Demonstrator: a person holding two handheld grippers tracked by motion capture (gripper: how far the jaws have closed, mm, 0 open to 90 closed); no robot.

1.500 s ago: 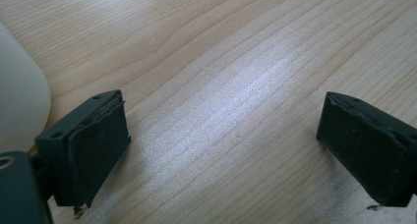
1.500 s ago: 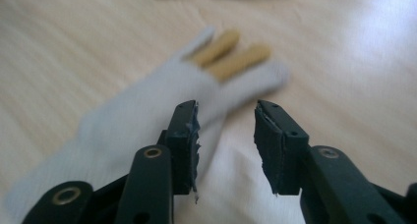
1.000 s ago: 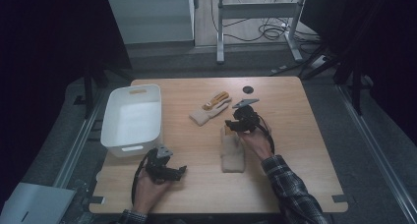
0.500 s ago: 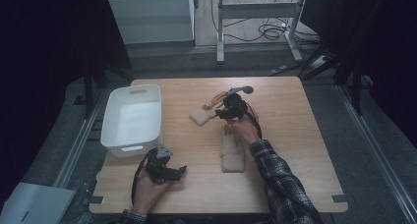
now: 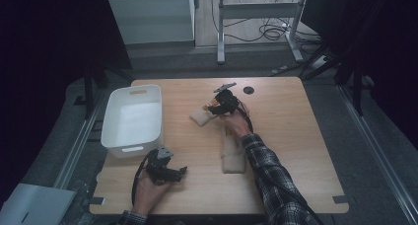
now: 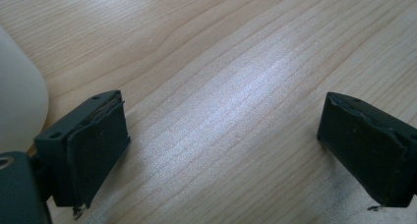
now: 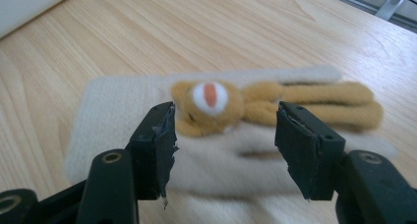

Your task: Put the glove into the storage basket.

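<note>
The right gripper (image 7: 223, 145) has its jaws spread, poised just above a cream sock (image 7: 123, 116) with an orange plush animal face (image 7: 209, 103), lying flat on the wooden tabletop (image 5: 296, 136). A second cream sock (image 5: 232, 153) lies nearer the person. The left gripper (image 6: 223, 145), jaws wide apart over bare wood, rests near the front edge, beside a white bin (image 5: 132, 119).

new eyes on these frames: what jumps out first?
The right gripper hangs open over a cream mitten with an orange animal face, mid-table. A white bin stands at the table's left edge. The left gripper rests open near the front edge.
</note>
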